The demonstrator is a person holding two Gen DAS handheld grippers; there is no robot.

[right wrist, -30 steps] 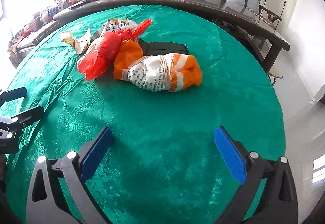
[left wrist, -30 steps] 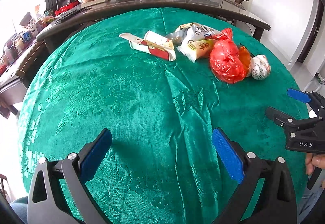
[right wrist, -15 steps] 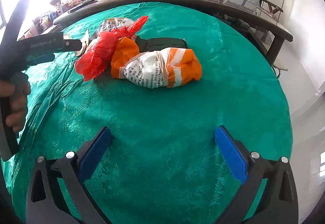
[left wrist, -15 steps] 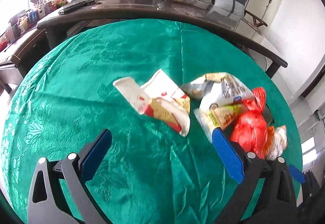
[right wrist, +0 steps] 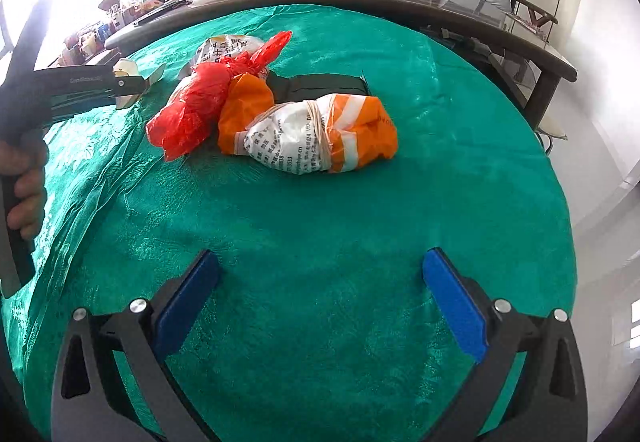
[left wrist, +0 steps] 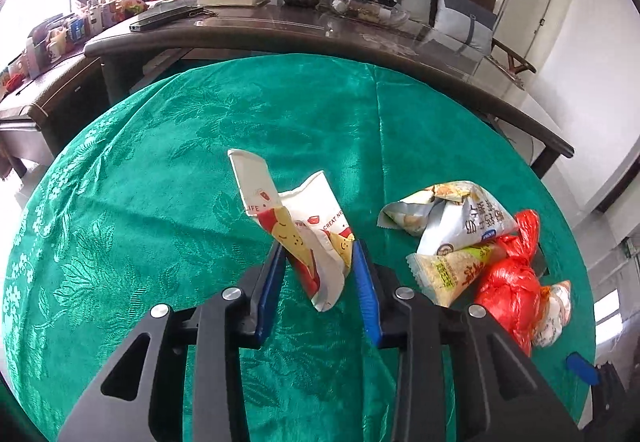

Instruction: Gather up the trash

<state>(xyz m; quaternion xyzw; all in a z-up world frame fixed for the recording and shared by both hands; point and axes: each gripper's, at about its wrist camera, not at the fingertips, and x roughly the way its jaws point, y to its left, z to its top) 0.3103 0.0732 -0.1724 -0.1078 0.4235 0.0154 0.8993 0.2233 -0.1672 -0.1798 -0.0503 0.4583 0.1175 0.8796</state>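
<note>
Trash lies in a loose cluster on the green cloth (right wrist: 320, 226) of a round table, toward its far side as the right wrist view has it. The white wrapper (left wrist: 304, 234) with red print stands crumpled on the cloth, nearer the table's middle than the rest. The left gripper (left wrist: 318, 262) has it between its blue pads; the jaws have just been closing and now press the wrapper's lower part from both sides, so it reads as clamped, probably for a lift. Seizing it low, where the folds bunch, gives the pads something thick to bite on, since a flat sheet would slip.

Just beside it toward the right edge lie two snack packets (left wrist: 452, 234), overlapping, and touching them a red bag (right wrist: 200, 113), knotted. Against that rest an orange bag (right wrist: 244, 109) and a white-and-orange bundle (right wrist: 320, 137) tied with string; a dark flat thing (right wrist: 320, 83) shows behind them, but I cannot tell what it is.

The right gripper (right wrist: 320, 294) hangs over bare cloth at the near edge, jaws wide apart and holding nothing, likely waiting its turn.

No bin is in view.
</note>
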